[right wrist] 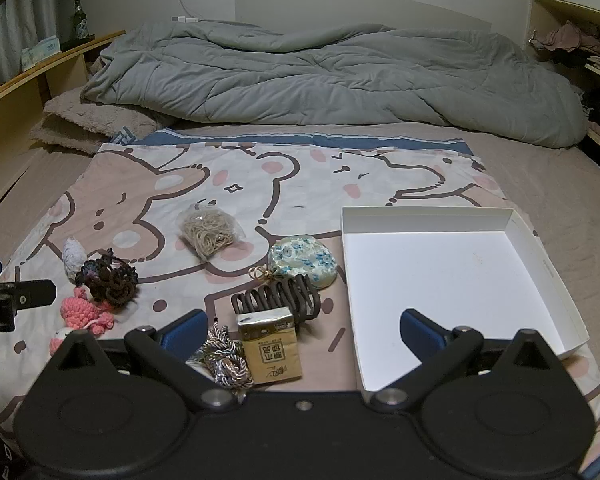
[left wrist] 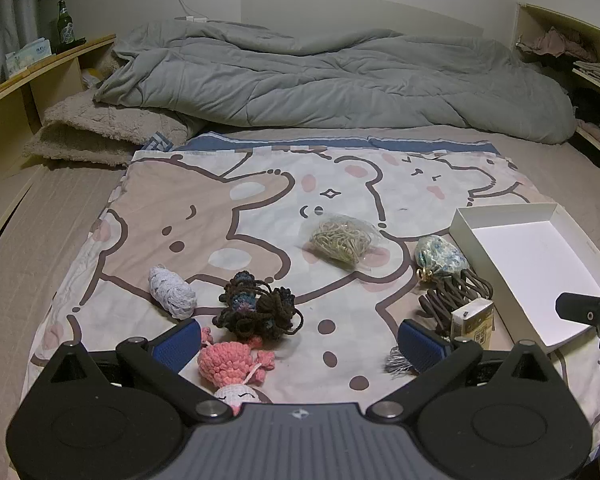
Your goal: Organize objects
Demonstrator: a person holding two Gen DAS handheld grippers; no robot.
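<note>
Hovering over the bed, both the left tongs (left wrist: 300,334) and right tongs (right wrist: 302,326) gape wide, gripping nothing. Nothing lies in the shallow white cardboard tray (right wrist: 540,256); beside it lie a brown plastic claw clip (right wrist: 280,298) and a tan tissue packet (right wrist: 272,346), touching. Closing on the packet could well snag the clip or bunch the cartoon-bear printed sheet (right wrist: 260,184).
</note>
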